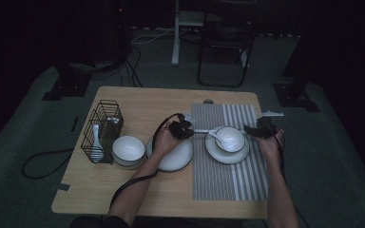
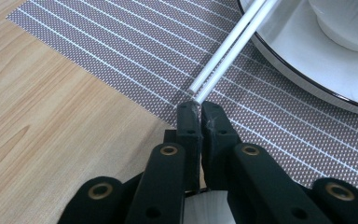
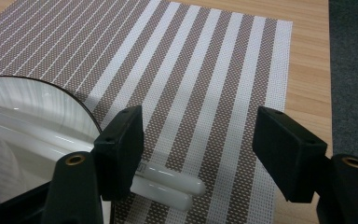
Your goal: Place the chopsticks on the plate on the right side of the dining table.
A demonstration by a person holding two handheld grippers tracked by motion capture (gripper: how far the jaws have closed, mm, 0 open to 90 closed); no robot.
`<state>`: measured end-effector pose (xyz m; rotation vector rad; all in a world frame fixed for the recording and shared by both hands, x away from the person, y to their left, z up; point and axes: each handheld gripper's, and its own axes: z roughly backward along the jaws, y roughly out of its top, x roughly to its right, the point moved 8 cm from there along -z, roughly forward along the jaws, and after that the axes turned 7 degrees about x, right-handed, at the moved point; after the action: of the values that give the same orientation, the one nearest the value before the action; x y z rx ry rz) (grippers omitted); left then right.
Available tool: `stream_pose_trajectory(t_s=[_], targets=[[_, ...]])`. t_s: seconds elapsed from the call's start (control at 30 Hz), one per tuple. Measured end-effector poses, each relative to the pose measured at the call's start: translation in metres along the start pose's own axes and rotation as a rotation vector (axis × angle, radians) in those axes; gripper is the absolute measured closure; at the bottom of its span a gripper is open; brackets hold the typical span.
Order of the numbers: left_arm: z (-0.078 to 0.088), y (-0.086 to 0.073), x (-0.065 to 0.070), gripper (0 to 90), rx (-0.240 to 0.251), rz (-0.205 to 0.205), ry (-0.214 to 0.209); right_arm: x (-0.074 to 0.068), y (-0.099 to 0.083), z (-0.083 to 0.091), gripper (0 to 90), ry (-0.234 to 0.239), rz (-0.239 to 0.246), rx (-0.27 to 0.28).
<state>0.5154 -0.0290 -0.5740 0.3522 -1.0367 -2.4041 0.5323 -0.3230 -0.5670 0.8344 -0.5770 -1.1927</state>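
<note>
The pair of white chopsticks (image 2: 228,49) lies left to right across the far rim of the plate (image 1: 214,153) on the striped placemat (image 1: 228,178), its long axis running between the two tools. The left tool (image 2: 199,109) has its jaws together, clamped on the thin tips. At the thick ends (image 3: 168,184), the right tool (image 3: 200,144) stands with jaws apart, with open mat to the right.
</note>
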Motion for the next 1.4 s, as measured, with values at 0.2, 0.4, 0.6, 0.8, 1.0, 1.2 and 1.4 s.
stream_pose_trajectory(t_s=[0.2, 0.4, 0.6, 0.8, 1.0, 1.2, 1.4], targets=[[-0.0001, -0.0003, 0.0000, 88.2, 0.001, 0.001, 0.001, 0.0004, -0.0005, 0.0000, 33.8, -0.001, -0.001, 0.000], [-0.0008, 0.0003, 0.0006, 88.4, 0.000, 0.006, 0.000, 0.0000, -0.0005, 0.0000, 33.7, 0.000, -0.001, 0.000], [-0.0019, 0.0013, 0.0015, 89.1, 0.000, 0.004, -0.003, 0.0003, -0.0003, 0.0003, 33.7, -0.001, 0.000, 0.001], [-0.0028, 0.0019, 0.0022, 88.7, -0.002, 0.003, -0.003, 0.0011, 0.0003, 0.0012, 33.6, -0.002, -0.001, 0.006], [-0.0027, 0.0008, 0.0009, 84.8, -0.003, 0.007, 0.002, 0.0017, 0.0019, 0.0032, 33.6, -0.003, -0.003, 0.016], [-0.0005, -0.0006, -0.0020, 81.9, -0.002, 0.013, 0.009, 0.0005, 0.0039, 0.0062, 33.7, 0.000, 0.000, 0.031], [0.0032, 0.0000, -0.0040, 77.9, 0.013, 0.024, 0.013, -0.0025, 0.0055, 0.0093, 33.6, 0.005, 0.011, 0.042]])
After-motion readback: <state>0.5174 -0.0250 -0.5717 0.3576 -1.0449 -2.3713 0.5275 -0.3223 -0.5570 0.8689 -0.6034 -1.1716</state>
